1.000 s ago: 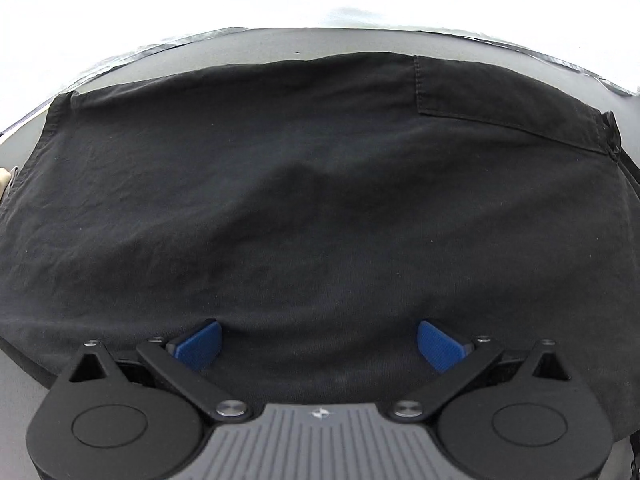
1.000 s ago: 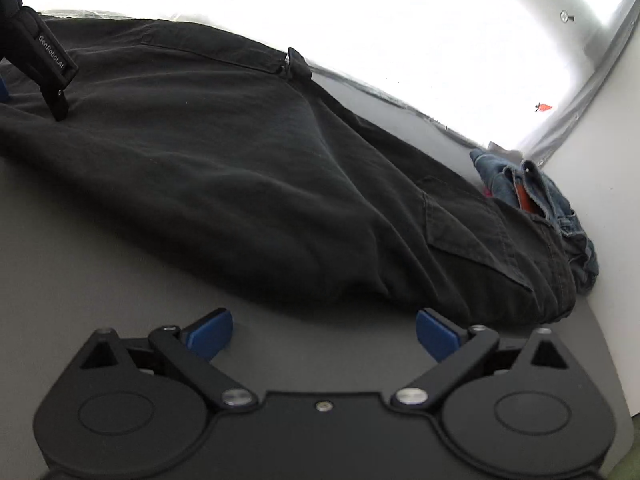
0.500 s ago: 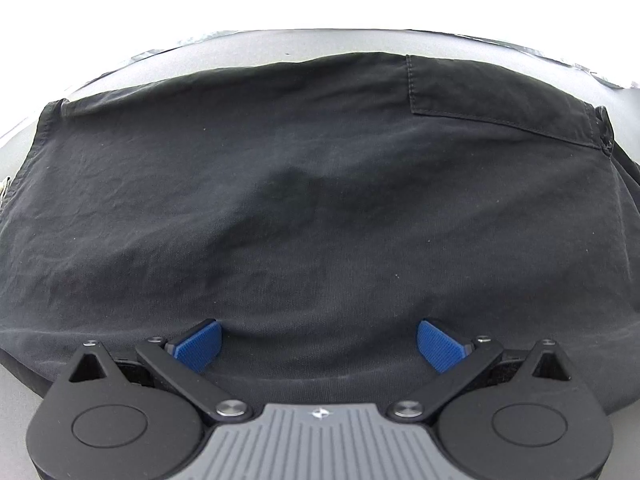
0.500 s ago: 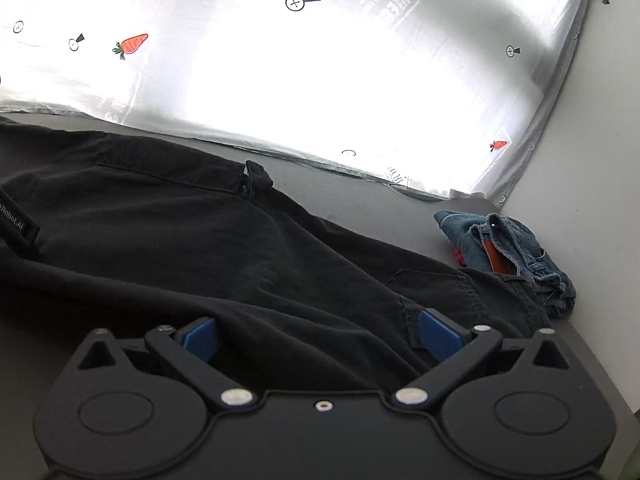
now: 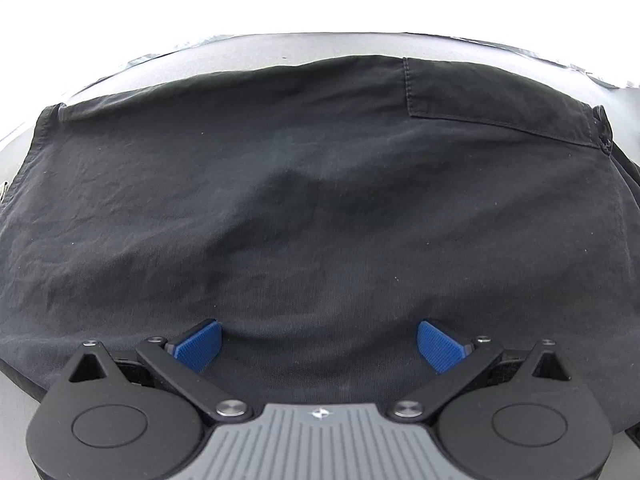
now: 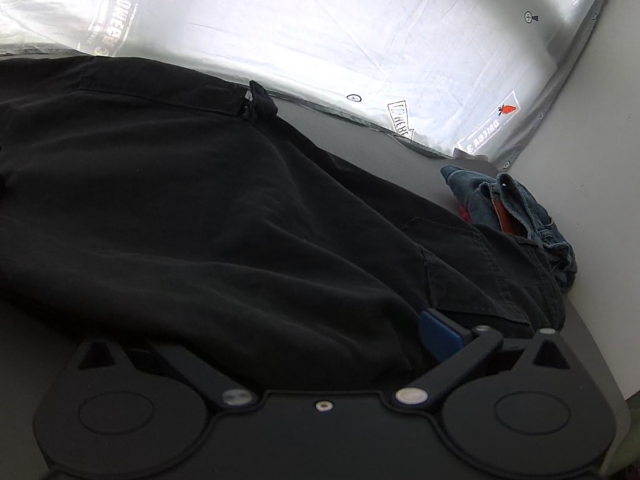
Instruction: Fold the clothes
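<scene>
Black trousers (image 5: 320,200) lie spread over the grey table (image 5: 280,46), with a pocket flap at the far right. My left gripper (image 5: 319,344) is open low over their near edge, and cloth lies between its blue pads (image 5: 198,344). In the right wrist view the same black trousers (image 6: 200,200) bulge in thick folds. My right gripper (image 6: 320,344) is open and pushed into their near edge. Its right blue pad (image 6: 438,334) shows, while cloth hides the left one.
A crumpled pair of blue jeans (image 6: 516,212) lies at the table's far right corner, touching the black trousers. A white sheet with carrot prints (image 6: 320,32) hangs behind the table. A pale wall (image 6: 592,140) closes the right side.
My right gripper moved forward and down into the trousers' near edge, so cloth now covers its left pad. The left gripper has barely shifted.
</scene>
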The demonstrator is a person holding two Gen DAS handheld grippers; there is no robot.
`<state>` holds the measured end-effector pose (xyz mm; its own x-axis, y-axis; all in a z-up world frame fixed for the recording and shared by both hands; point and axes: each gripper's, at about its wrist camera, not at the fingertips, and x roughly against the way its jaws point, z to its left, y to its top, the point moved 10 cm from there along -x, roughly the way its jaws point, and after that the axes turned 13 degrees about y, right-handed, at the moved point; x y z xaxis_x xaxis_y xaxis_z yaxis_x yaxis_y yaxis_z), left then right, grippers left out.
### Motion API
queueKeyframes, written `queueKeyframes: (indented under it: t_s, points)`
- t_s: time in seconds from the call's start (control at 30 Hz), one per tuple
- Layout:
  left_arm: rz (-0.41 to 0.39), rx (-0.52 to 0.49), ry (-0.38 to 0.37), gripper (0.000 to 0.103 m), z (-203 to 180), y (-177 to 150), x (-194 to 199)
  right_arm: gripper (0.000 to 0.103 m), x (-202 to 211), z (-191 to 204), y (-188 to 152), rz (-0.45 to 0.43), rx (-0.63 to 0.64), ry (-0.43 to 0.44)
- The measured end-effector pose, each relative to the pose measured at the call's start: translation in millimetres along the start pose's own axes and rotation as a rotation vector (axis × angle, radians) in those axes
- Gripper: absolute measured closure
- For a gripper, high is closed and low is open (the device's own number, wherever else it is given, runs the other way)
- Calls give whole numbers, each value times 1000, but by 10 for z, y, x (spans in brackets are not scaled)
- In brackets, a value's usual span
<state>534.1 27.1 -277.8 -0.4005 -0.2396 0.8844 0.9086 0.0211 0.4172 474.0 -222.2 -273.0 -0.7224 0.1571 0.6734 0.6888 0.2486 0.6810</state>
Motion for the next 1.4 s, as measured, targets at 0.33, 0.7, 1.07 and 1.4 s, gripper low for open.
queueKeyframes:
  t_s: [0.33,0.7,1.07,1.4]
  points:
    - [9,-9,-8,0,-22,17,-8,1,108,-535,-156,88,-85,-247]
    - [-14,-5,-5,0,-91,-18,11,1,410,-496,-424,115,81,-292]
    - [-85,20,-2,0,-188,-151,155,1,610,-419,-541,245,-259,281]
    - [-204,126,-36,0,323,-350,531,25,408,-489,-152,185,-843,677]
